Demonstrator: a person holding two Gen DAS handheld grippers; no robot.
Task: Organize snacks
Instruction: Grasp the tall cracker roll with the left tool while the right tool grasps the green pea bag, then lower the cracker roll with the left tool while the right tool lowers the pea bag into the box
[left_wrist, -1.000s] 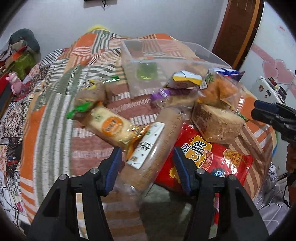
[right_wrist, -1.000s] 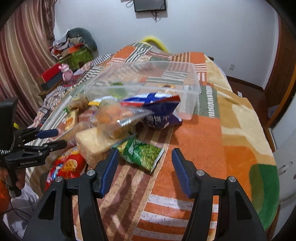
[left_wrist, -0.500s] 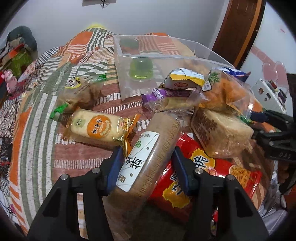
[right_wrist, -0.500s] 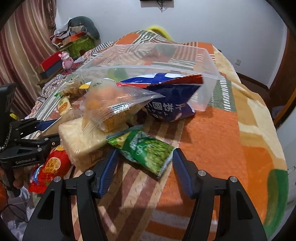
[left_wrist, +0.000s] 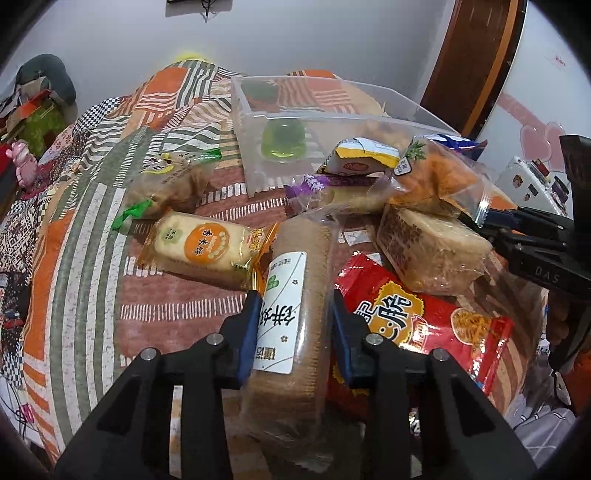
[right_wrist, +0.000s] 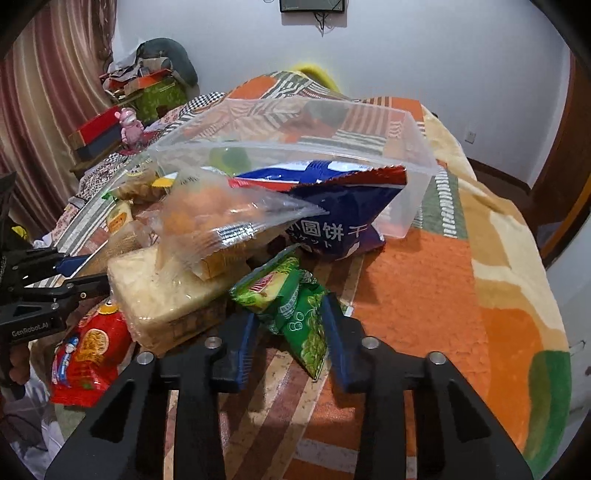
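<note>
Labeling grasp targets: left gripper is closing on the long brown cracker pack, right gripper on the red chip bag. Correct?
Only the left half holds. The right wrist view shows the right gripper around the green pea snack bag, not the red chip bag, which lies off to its left. The left gripper does bracket the long brown cracker pack.

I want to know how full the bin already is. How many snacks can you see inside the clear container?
1: a green jelly cup against the near wall of the clear container. Packets piled in front may hide others.
</note>
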